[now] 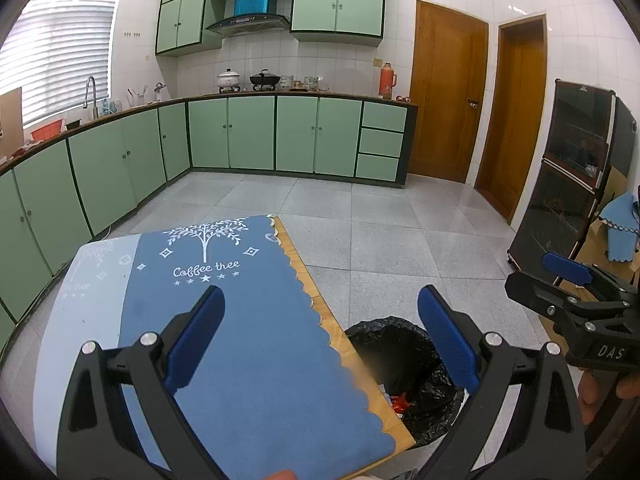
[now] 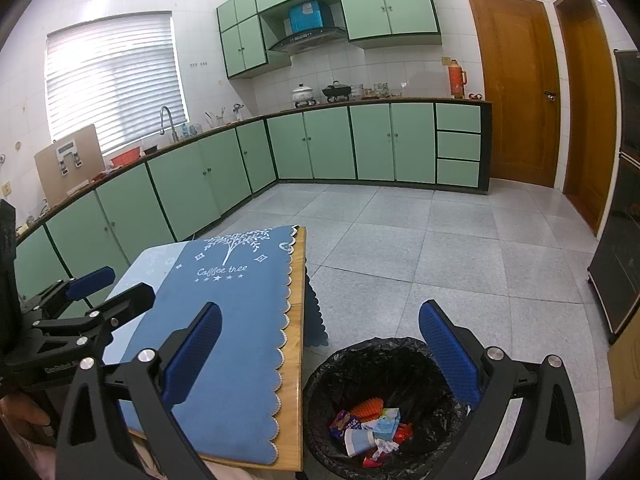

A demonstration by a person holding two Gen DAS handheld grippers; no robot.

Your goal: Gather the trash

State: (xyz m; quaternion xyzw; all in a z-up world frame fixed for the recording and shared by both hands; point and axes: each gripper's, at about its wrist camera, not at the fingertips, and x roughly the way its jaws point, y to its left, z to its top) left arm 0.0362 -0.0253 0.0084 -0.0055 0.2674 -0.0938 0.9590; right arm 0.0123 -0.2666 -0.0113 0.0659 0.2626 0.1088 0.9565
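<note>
A black-lined trash bin stands on the floor right of the table; in the left wrist view it is partly hidden by the table edge. Inside lie wrappers, a paper cup and an orange piece. My left gripper is open and empty above the blue tablecloth. My right gripper is open and empty above the gap between table and bin. Each gripper shows in the other's view: the right one and the left one. The cloth has nothing on it.
The wooden table sits low in both views. Green cabinets line the back and left walls. Wooden doors are at the back right. A dark glass-front cabinet stands at the right. Grey tiled floor lies between.
</note>
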